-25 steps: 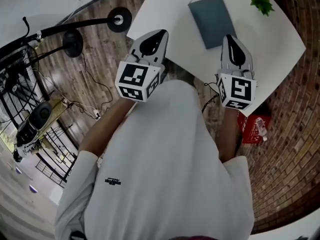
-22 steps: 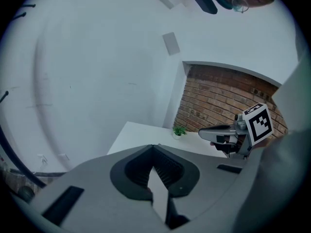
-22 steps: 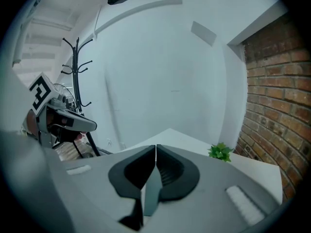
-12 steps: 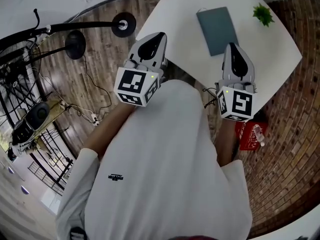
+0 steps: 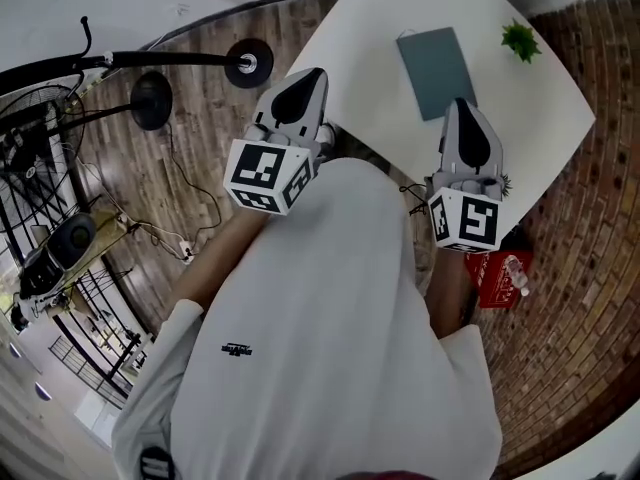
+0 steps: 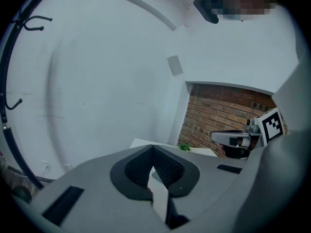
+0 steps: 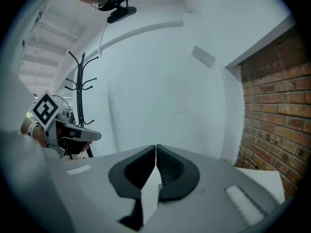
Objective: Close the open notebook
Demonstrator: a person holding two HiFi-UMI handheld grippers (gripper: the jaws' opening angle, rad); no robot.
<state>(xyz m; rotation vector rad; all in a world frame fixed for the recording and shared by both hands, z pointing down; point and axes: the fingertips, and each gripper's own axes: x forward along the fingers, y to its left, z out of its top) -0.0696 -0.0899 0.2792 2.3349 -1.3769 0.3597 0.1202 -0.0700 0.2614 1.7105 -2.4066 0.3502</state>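
Note:
The notebook lies closed on the white table, its grey-blue cover up. My left gripper hangs over the table's near left edge, well left of the notebook, with its tips together and nothing between them. My right gripper hovers just short of the notebook's near end, above it and apart from it, also shut and empty. In the left gripper view my left gripper points at a white wall over the table's far edge. In the right gripper view my right gripper also faces the wall.
A small green plant stands at the table's far right. A red packet lies on the brick-patterned floor to the right. Two round black stand bases sit on the wooden floor to the left, with cables. A coat rack stands by the wall.
Both grippers have lifted up towards the head camera and away from the tabletop, staying shut. The notebook has not moved on the table.

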